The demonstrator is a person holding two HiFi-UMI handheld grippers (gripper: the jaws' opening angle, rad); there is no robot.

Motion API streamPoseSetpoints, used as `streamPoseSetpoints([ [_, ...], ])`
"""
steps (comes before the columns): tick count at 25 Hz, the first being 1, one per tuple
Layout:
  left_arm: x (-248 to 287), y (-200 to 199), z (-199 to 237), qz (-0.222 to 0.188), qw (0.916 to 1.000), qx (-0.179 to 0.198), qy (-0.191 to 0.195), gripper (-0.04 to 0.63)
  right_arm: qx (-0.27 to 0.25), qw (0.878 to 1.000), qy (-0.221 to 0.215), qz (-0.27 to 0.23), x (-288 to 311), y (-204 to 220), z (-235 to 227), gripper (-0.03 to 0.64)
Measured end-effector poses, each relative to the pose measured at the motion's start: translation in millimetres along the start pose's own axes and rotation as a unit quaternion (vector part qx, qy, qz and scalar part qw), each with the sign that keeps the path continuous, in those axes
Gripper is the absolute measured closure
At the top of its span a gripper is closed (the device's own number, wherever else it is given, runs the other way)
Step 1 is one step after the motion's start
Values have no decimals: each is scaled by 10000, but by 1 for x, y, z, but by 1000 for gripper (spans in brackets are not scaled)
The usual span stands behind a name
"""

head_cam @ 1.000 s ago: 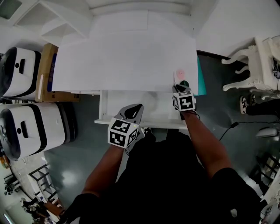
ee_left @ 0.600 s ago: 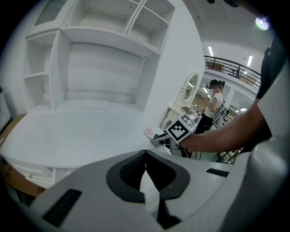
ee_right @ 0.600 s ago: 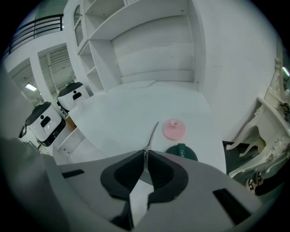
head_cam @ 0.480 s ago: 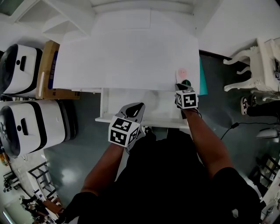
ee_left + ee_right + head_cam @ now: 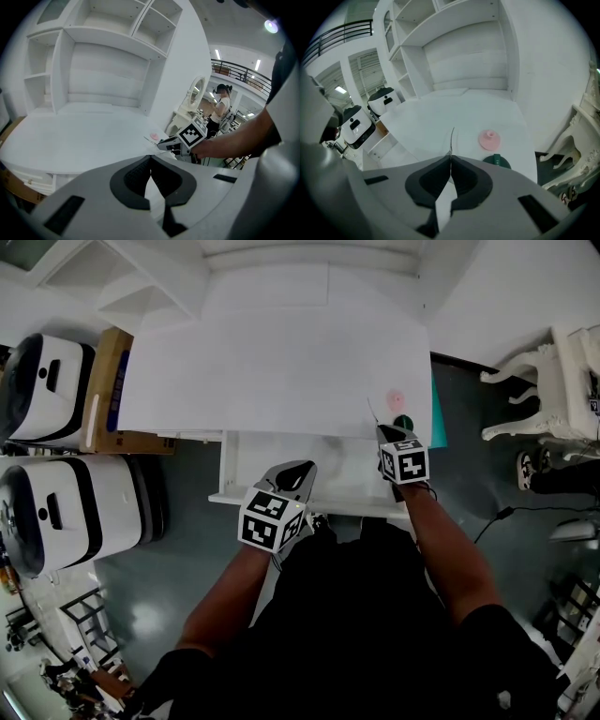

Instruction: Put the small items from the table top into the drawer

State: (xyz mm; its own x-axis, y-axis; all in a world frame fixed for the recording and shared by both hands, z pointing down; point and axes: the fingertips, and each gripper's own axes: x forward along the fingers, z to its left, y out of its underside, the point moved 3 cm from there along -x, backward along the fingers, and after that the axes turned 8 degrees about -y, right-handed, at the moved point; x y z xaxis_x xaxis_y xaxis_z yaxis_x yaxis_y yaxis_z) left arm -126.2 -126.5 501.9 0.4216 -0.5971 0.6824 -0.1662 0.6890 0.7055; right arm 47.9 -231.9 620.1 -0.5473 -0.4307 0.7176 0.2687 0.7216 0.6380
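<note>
I read this as big indoor test hall: white desk with shelf hutch [image 5: 281, 362], black-and-white rounded machines [image 5: 66, 512] alongside, black mezzanine railing [image 5: 239, 72], glossy grey floor [image 5: 159, 596].

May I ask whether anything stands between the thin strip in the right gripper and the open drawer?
Nothing visible does. The right gripper is shut on the strip at the table's front edge, by the right end of the drawer. The left gripper hovers near the drawer's middle, off to one side.
</note>
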Motion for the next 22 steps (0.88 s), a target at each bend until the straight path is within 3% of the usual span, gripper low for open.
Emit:
streamPoseSetpoints([
  [5, 6, 6, 6, 30, 9999, -125, -13, 584, -1059, 9920, -662, 196, -9, 9, 50, 589],
  [11, 8, 21, 10, 166, 9997, -191, -39, 584, -2181, 9642, -1257, 839, -3, 54, 94, 589],
  [17, -2, 30, 14, 204, 9992, -310, -128, 584, -2886, 9337, -1331, 1651, 34, 92, 95, 588],
  [22, -14, 35, 19, 202, 9985, -415, -298, 584, -3095, 9197, -1251, 2069, 65, 110, 84, 588],
])
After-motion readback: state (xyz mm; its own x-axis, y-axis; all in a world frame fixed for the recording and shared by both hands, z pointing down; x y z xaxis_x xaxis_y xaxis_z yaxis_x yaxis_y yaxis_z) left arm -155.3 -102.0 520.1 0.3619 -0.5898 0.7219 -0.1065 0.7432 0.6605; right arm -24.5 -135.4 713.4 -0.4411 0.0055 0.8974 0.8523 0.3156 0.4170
